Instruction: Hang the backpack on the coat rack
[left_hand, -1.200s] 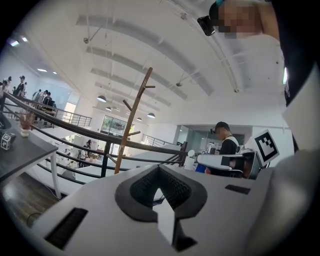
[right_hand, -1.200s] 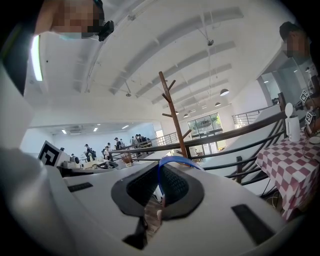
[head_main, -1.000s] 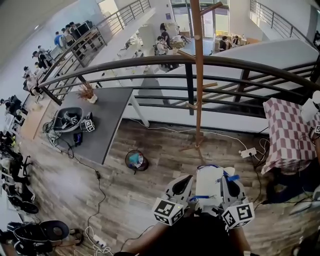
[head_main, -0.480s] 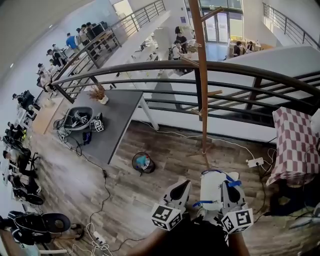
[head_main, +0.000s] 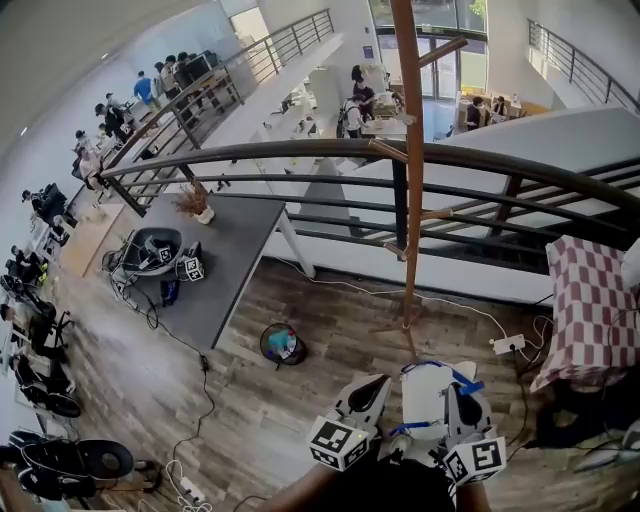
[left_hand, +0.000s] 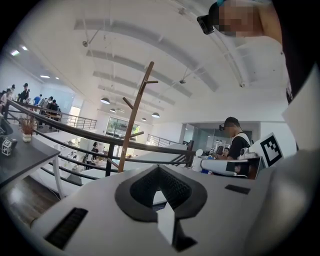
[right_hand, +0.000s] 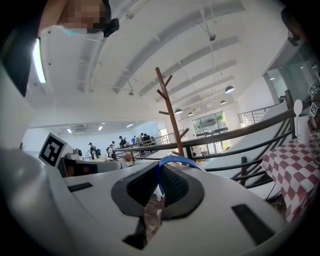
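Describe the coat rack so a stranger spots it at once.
Find the curved dark railing edging the wood floor. Just in front of it, left of the checked cloth, stands the coat rack: one tall brown wooden pole with short angled pegs, rising well above the rail, unlike the dark posts.

Both sit at 6 o'clock in head view, side by side, tips toward 12. left gripper jaws pressed together, empty. right gripper jaws clamped on blue strap.
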